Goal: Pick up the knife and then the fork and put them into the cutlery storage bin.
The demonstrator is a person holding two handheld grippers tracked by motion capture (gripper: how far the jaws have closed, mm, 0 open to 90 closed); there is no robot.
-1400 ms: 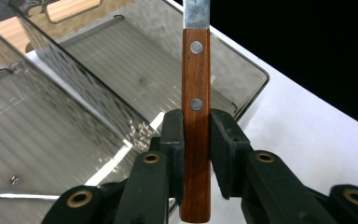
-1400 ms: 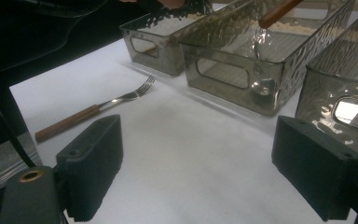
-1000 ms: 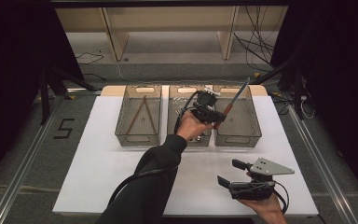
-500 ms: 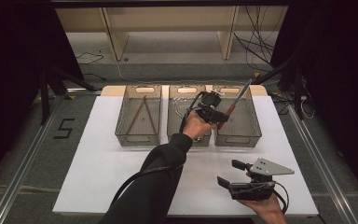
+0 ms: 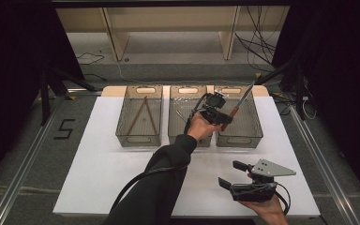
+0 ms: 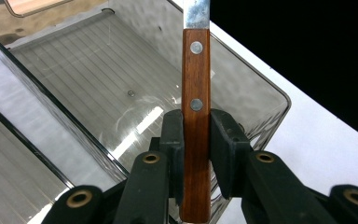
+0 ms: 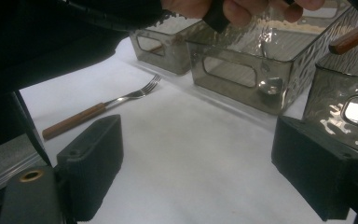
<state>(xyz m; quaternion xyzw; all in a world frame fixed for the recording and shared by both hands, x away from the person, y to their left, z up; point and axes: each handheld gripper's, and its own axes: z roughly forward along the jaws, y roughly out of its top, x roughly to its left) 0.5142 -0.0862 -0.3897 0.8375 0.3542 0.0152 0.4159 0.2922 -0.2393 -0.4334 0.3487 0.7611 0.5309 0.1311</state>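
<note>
The left gripper [image 6: 196, 154], low in the centre of the left gripper view, pinches a wooden-handled knife with two rivets and a steel blade [image 6: 196, 102] by its lower handle. In the high view the knife [image 5: 240, 101] slants toward the upper right above the right-hand clear smoked plastic bin [image 5: 258, 133], which looks empty.

The grip sits near the handle's end, so the long blade could swing or slip if the hand tilts. Letting go from this height could make the knife bounce or come to rest across the bin's rim. The blade could also catch the far wall on the way down.

The right gripper [image 5: 232, 174], at the lower right of the high view, rests on the white table [image 5: 98, 178] with its jaws spread and nothing between them. A wooden-handled fork [image 7: 100, 109] lies at the centre left of the right gripper view.
</note>
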